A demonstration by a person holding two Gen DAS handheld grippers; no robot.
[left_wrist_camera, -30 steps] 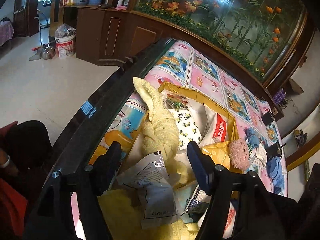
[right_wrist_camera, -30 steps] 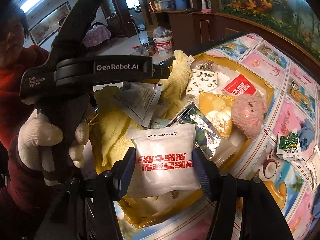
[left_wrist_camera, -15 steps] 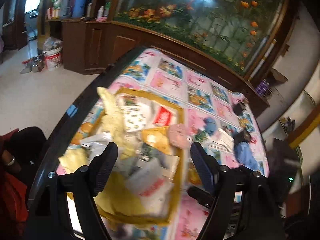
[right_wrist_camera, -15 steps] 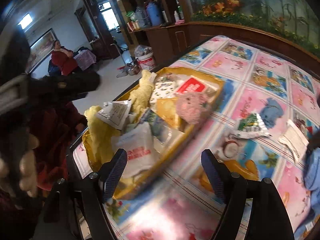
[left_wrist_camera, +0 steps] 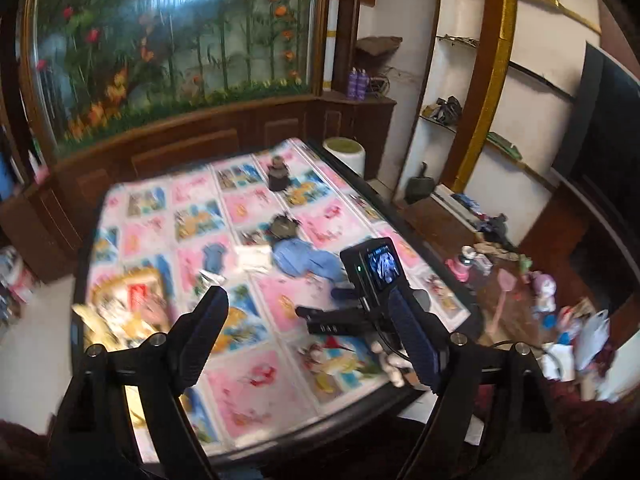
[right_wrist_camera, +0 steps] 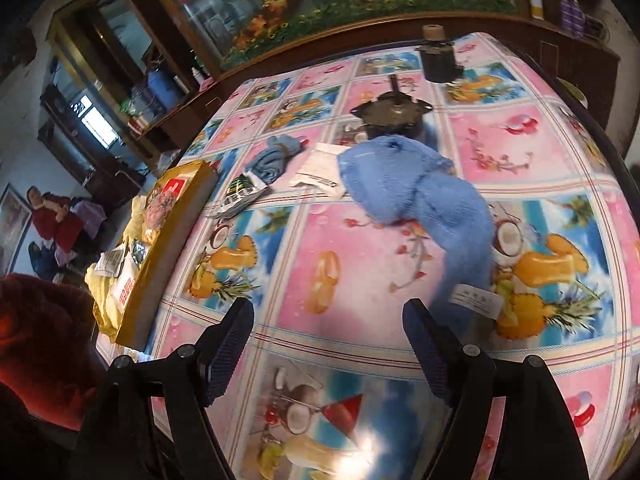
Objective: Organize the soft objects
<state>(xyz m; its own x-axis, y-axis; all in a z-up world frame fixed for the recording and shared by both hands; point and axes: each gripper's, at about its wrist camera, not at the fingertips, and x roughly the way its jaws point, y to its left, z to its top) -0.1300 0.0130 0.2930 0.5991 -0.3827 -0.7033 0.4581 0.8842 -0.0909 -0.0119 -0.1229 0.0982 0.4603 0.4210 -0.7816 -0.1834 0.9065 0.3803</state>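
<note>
Both claws are spread, nothing gripped. The blue towel lies loose on the worktop, ahead and slightly right of the right claw, its long axis running from far-left to near-right (tag end nearest). The box sits well to the left. The left claw is seen farther off, so the right is prob. the nearer one.

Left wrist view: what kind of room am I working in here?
Most likely a home living or dining room. A big fish tank is built into dark wooden cabinets, wall shelves hold odds and ends, and the table wears a cartoon-print oilcloth.
</note>
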